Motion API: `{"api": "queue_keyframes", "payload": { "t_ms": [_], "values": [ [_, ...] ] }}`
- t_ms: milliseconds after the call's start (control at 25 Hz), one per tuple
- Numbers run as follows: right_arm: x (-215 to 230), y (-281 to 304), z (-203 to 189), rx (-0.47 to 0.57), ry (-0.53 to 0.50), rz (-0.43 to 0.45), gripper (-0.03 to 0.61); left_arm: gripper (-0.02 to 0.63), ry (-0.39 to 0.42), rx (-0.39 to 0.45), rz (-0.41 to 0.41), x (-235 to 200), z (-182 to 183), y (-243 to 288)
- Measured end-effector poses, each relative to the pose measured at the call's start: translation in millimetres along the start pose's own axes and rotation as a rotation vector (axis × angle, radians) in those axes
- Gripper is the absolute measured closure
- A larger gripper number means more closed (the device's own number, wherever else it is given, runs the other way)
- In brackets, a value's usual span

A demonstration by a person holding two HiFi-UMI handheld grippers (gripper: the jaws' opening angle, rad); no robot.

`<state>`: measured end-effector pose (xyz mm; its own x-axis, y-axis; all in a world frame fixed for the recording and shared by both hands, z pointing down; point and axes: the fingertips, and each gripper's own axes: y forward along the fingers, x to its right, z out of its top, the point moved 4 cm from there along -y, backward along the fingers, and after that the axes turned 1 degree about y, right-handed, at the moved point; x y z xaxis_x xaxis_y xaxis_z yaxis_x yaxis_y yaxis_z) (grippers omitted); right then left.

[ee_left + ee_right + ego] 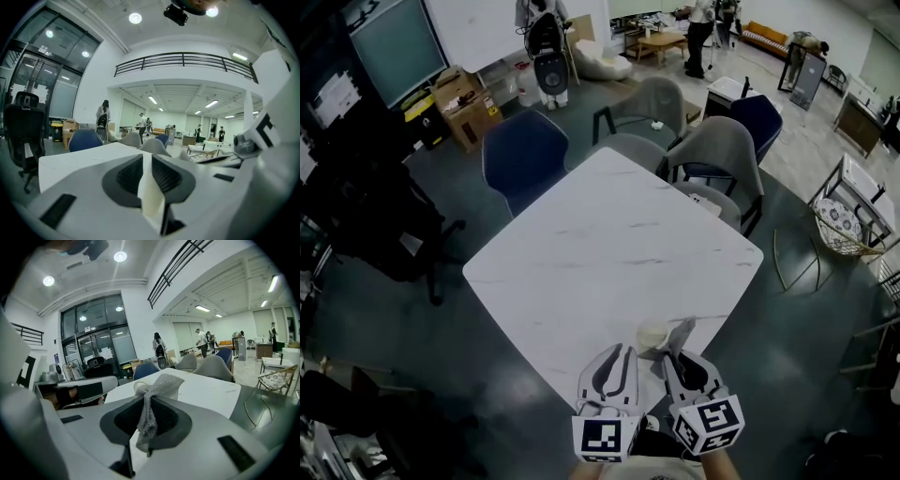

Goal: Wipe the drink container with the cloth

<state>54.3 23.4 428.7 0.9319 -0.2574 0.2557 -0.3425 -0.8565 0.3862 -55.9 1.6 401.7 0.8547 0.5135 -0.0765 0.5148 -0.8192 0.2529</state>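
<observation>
A small cream drink container (653, 335) stands near the front edge of the white marble table (600, 234). My right gripper (673, 354) is shut on a grey mesh cloth (682, 331), whose bunched end rests against the container's right side. In the right gripper view the cloth (161, 383) stands up from the jaws and hides most of the container's rim (135, 386). Just left of the container is my left gripper (623, 349), apart from it. Its jaws are closed together (146, 157), with only a pale sliver between them.
A blue chair (523, 155) and grey chairs (717, 150) stand at the table's far sides. A black office chair (384, 234) is at the left and a wire-frame seat (839, 225) at the right. People stand far back in the room.
</observation>
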Motion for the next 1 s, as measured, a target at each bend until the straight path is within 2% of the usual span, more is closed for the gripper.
{"api": "queue_keyframes", "payload": {
  "t_ms": [160,320,440,760,800,880,1000],
  "values": [
    [-6.0,9.6,-4.4,-0.019,-0.005,-0.006,0.532,0.583,0.011,-0.01,-0.05,-3.1,-7.1,4.3],
    [-5.1,15.1,-11.1,-0.041,-0.003,-0.022,0.532,0.583,-0.031,-0.035,-0.075,-3.0,-10.7,8.4],
    [-4.3,17.6,-13.2,-0.053,-0.003,-0.028,0.532,0.583,-0.025,-0.037,-0.101,-3.9,-14.5,11.4],
    [-1.2,26.4,-18.5,-0.088,-0.011,-0.009,0.532,0.58,-0.053,-0.06,-0.11,-5.2,-16.0,19.6],
    [-0.7,27.4,-18.7,-0.095,-0.012,-0.003,0.532,0.567,-0.054,-0.062,-0.111,-4.8,-15.9,20.6],
    [1.4,28.0,-19.2,-0.109,-0.012,0.01,0.532,0.497,-0.047,-0.065,-0.118,-2.1,-15.9,22.6],
    [4.7,28.9,-19.9,-0.125,-0.02,0.036,0.532,0.472,-0.038,-0.065,-0.127,3.8,-14.2,25.5]
  ]
}}
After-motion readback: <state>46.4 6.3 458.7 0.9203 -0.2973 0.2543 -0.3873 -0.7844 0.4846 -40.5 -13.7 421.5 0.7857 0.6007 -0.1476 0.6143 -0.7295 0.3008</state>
